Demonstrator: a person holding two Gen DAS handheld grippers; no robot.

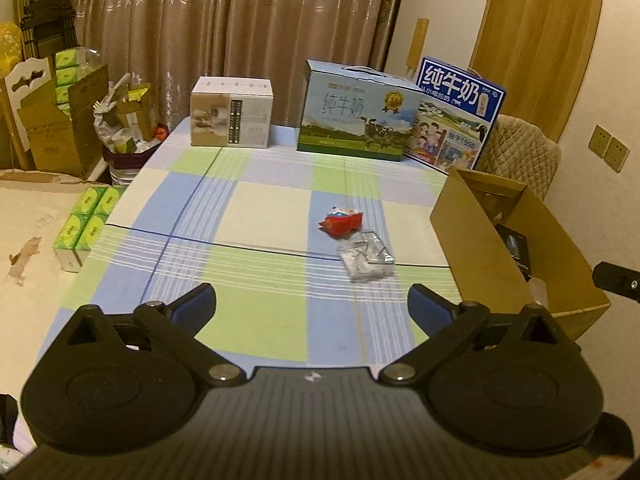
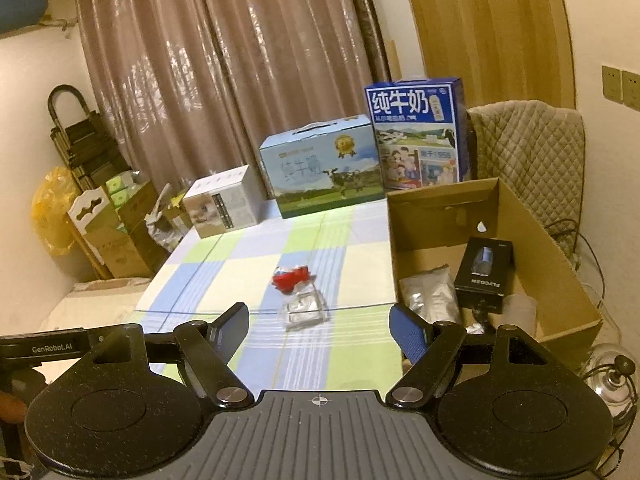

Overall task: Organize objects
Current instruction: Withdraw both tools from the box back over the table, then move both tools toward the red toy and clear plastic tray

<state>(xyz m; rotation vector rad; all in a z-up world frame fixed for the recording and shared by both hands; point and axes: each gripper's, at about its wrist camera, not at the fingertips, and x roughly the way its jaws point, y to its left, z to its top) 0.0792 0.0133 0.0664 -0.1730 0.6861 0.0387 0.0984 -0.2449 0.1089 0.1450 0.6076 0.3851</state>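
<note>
Both claws are hovering above the near end of a tabletop (image 1: 256, 216) draped in a soft checked cloth of blue, green and cream. The left claw (image 1: 312, 304) is standing spread at its widest, with nothing between its blue pads; the right claw (image 2: 320, 324) is gaping fairly wide and is likewise holding nothing. Ahead of both, slightly right of the left claw's midline, a red snack packet (image 1: 340, 222) is lying touching a crinkled clear plastic pouch (image 1: 366, 258); bare cloth is stretching all round them. To the right, an open cardboard box (image 2: 552, 280) is sitting at the tabletop's edge, holding a black carton (image 2: 484, 272) and a silvery foil bag (image 2: 430, 294). Beyond, three printed cartons, including a milk carton (image 1: 356, 116), are lining the far edge before a curtain (image 1: 224, 20).
</note>
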